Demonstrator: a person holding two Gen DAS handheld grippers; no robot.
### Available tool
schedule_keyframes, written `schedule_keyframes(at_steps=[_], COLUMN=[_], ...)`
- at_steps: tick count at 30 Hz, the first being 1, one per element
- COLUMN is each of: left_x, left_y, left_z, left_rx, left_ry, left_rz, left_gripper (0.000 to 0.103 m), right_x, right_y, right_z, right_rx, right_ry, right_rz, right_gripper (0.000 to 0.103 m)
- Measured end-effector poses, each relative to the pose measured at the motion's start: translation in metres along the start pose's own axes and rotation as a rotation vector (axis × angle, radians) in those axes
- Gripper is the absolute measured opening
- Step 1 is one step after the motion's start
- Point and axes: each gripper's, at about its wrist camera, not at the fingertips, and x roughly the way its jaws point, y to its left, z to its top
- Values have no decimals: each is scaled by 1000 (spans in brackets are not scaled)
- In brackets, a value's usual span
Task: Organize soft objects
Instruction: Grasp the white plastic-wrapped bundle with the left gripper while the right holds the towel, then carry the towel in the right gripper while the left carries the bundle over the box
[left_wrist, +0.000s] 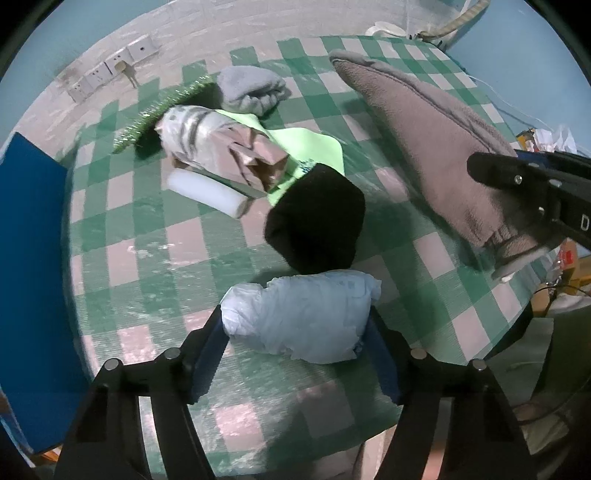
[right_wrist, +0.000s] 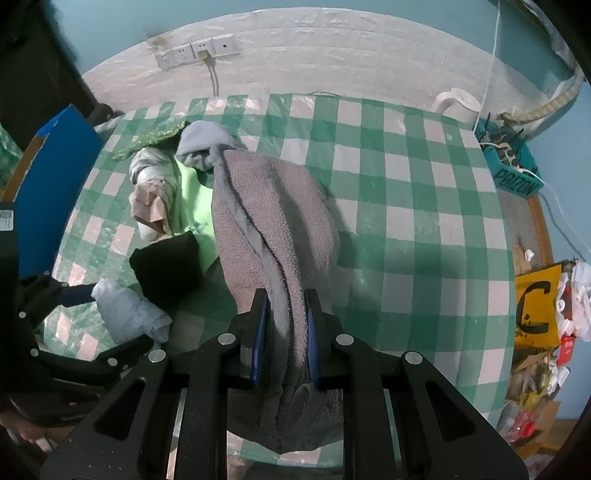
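My left gripper (left_wrist: 295, 325) is shut on a pale blue soft bundle (left_wrist: 299, 314), held above the green checked table (left_wrist: 155, 258); the bundle also shows in the right wrist view (right_wrist: 125, 310). My right gripper (right_wrist: 286, 332) is shut on a long grey fleece (right_wrist: 273, 221), which hangs out over the table and shows in the left wrist view (left_wrist: 424, 129). A black soft object (left_wrist: 317, 218) lies just beyond the blue bundle. Behind it lie a lime green cloth (left_wrist: 303, 147), a beige and white bundle (left_wrist: 221, 144), a white foam roll (left_wrist: 205, 192) and a folded grey towel (left_wrist: 251, 88).
A green tinsel strip (left_wrist: 155, 110) lies at the back left. A blue board (left_wrist: 33, 258) stands along the table's left edge. A teal basket (right_wrist: 509, 162) and a white jug (right_wrist: 458, 103) sit at the far right. Clutter (right_wrist: 546, 332) lies beyond the right edge.
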Motion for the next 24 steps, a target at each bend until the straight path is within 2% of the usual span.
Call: schedule_keyframes(at_steps=[24], left_x=[-85], left_y=[55], left_z=[-3], left_rx=[-131], left_ry=[-186], left_rz=[99], left_gripper=[71], right_x=[-45], right_y=[45], right_z=[33], right_rx=[-57], right_ry=[-105], right_rz=[56], right_gripper=[17])
